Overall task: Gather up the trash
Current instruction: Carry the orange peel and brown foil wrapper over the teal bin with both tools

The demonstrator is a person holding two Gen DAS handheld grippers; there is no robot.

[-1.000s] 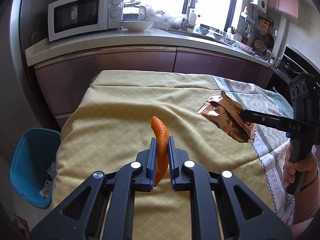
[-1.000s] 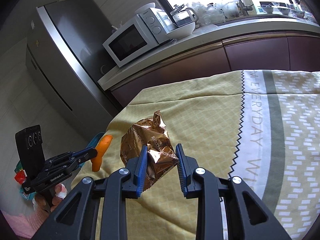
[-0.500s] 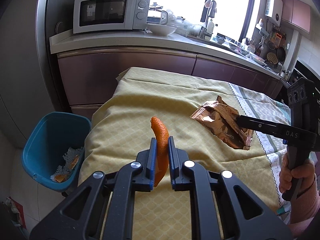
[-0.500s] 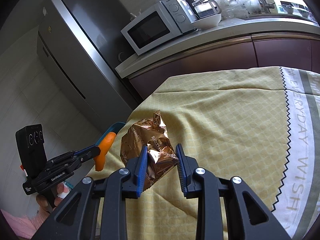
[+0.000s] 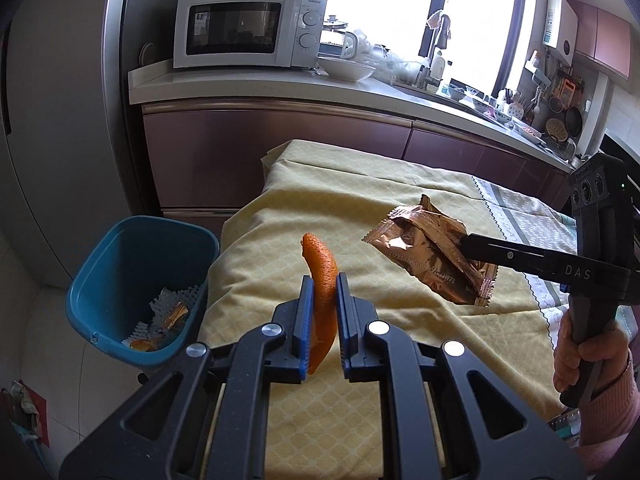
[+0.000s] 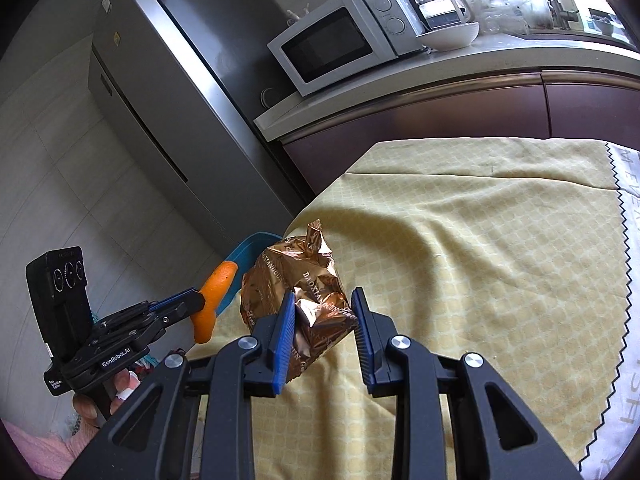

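Left gripper (image 5: 322, 292) pinches orange peel (image 5: 322, 276); right gripper (image 6: 322, 312) clamps foil wrapper (image 6: 298, 280).

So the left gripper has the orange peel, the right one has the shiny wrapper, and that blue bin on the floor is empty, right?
Not quite: the blue bin already has scraps at its bottom, as the left wrist view shows. The rest holds: the left gripper pinches the orange peel and the right gripper holds the shiny wrapper.

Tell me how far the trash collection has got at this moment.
Done: the blue bin beside the table already holds some scraps. In hand: the left gripper clamps an orange peel, the right gripper a copper foil wrapper, both above the yellow tablecloth. Left: dropping both into the bin.
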